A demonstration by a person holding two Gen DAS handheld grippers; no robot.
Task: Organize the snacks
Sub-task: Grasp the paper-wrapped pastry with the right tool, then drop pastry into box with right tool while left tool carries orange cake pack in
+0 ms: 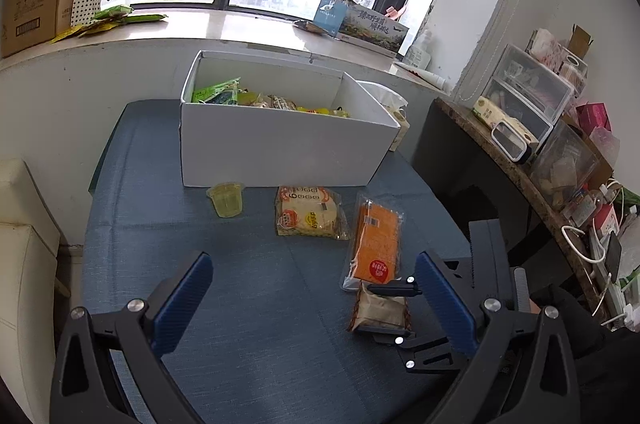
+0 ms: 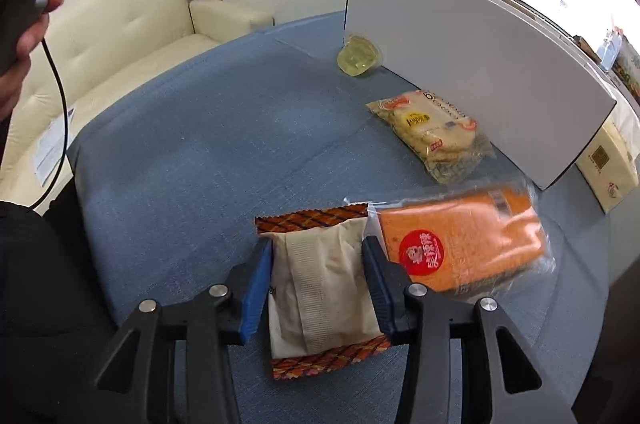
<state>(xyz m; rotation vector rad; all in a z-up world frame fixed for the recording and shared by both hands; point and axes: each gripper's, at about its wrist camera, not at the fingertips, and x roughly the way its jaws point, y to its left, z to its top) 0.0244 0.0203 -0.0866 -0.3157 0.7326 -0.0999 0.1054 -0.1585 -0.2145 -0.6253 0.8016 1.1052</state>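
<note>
A beige snack packet with orange checked ends lies on the blue tablecloth. My right gripper is shut on it, one blue pad against each long side. An orange packet in clear wrap lies right beside it. Further off are a round-cake packet and a yellow jelly cup, both in front of the white box. The left wrist view shows several snacks inside the white box. My left gripper hangs open above bare cloth, left of the beige packet.
A cream sofa stands past the table's left edge. A shelf crowded with bins and cables runs along the right. A small cream carton stands beside the white box. A person's hand holds the left gripper.
</note>
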